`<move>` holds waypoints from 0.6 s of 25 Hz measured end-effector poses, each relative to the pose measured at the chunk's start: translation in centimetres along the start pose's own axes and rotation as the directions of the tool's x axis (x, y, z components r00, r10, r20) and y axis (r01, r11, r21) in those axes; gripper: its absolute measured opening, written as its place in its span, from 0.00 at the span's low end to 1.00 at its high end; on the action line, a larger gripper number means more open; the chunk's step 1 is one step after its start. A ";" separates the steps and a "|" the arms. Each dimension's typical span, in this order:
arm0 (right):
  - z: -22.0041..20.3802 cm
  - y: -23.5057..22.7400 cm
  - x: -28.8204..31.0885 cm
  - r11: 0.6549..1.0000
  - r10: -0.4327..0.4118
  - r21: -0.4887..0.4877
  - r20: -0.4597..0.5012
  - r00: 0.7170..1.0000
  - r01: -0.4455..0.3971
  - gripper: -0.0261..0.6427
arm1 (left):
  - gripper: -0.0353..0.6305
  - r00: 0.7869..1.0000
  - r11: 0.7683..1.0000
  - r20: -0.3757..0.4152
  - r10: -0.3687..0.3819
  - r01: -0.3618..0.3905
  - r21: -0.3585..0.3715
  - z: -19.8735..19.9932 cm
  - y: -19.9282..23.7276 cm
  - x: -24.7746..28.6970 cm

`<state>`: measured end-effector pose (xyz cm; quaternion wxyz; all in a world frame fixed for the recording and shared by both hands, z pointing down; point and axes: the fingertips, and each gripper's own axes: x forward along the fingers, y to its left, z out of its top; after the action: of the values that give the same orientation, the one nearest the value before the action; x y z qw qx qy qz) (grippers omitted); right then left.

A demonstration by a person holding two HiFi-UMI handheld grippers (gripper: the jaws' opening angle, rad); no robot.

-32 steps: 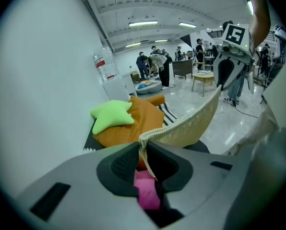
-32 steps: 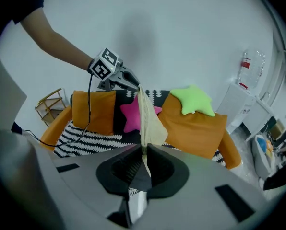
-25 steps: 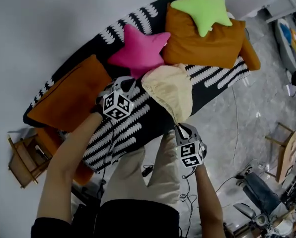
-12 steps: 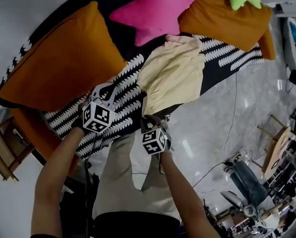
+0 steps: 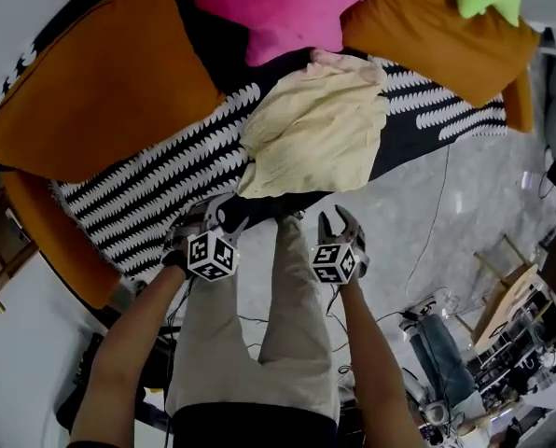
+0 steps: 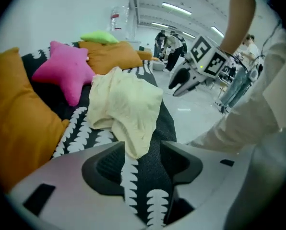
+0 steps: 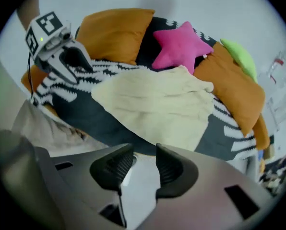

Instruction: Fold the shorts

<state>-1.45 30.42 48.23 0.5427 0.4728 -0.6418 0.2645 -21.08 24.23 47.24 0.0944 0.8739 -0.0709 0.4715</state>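
Crumpled pale-yellow cloth shorts (image 5: 315, 124) lie on the black-and-white patterned sofa (image 5: 157, 194), at twelve o'clock from both grippers. The left gripper (image 5: 226, 218) is opening, with a shorts corner loose at its jaw tips. The right gripper (image 5: 338, 220) is opening and empty.

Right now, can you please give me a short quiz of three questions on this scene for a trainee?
1. True or false: the shorts lie on the striped cover.
2. Which star cushion is nearer the shorts? A pink, B green, C blue.
3. Does the left gripper or the right gripper grip the shorts?
Key: 1 true. 2 A, the pink star. 3 No: both grippers' jaws are opening; the left's stand at the shorts' corner without pressing, the right's are empty.
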 end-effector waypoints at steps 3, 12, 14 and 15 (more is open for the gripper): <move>-4.0 -5.6 3.0 0.967 -0.086 -0.243 -0.034 0.996 0.076 0.31 | 0.41 0.998 0.999 -0.039 0.049 -0.048 0.017 -0.5 -1.0 3.4; -5.6 -10.1 6.7 0.906 -0.054 -0.422 -0.013 0.998 0.044 0.09 | 0.22 0.977 0.951 -0.149 0.153 -0.187 -0.247 -1.9 -0.5 6.0; -5.4 -10.7 5.2 0.914 -0.048 -0.404 -0.006 0.999 0.041 0.08 | 0.21 0.986 0.938 -0.136 0.101 -0.140 -0.317 -0.9 -1.5 5.1; -5.6 -11.2 4.2 0.914 -0.051 -0.402 -0.003 0.999 0.046 0.08 | 0.21 0.990 0.929 -0.124 0.069 -0.109 -0.354 -0.3 -2.3 4.5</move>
<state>11.22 29.21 51.80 0.6388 0.3653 -0.6670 0.1166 -18.36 26.36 50.97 0.2353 0.8106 -0.1903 0.5013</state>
